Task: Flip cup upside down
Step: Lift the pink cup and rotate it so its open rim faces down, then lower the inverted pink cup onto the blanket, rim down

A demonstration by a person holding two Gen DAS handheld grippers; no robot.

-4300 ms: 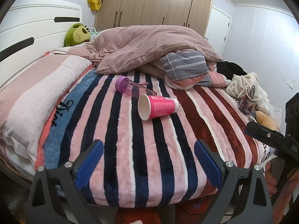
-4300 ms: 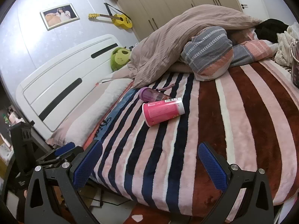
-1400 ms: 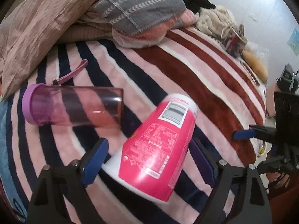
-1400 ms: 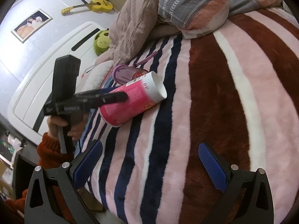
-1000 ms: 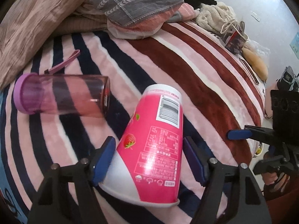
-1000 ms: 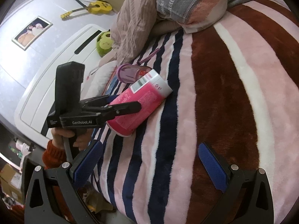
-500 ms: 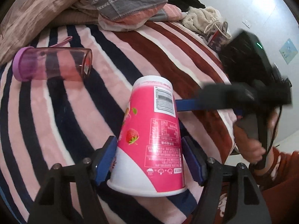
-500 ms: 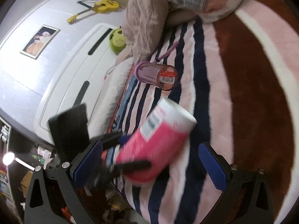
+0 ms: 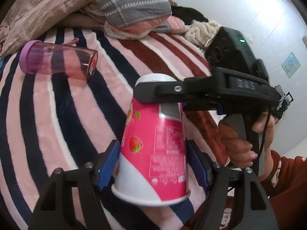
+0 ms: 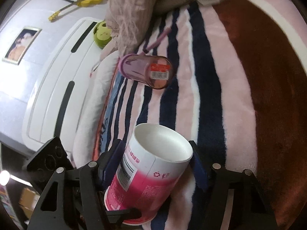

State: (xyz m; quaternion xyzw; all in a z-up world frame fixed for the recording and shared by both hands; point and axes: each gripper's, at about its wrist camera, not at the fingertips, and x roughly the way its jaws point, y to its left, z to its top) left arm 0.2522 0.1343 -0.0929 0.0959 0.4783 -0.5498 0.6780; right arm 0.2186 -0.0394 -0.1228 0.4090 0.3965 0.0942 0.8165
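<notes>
The pink and white paper cup [image 9: 153, 143] is held above the striped blanket [image 9: 57, 115], its wide mouth rim towards me and low in the left wrist view, its closed base up. My left gripper [image 9: 153, 161] is shut on the cup near its mouth. My right gripper [image 10: 156, 163] is shut on the cup's base end; its black finger [image 9: 159, 94] crosses the cup's top in the left wrist view. In the right wrist view the cup's recessed white base [image 10: 163, 143] faces me.
A purple see-through bottle [image 9: 57, 62] lies on its side on the blanket, also in the right wrist view [image 10: 147, 71]. Piled quilts and a grey pillow [image 9: 134, 13] lie behind. A white headboard [image 10: 57, 76] stands on the left.
The right gripper has come in and closed on the cup's base end. The left gripper has kept its hold and the cup has turned more upright, mouth down.
</notes>
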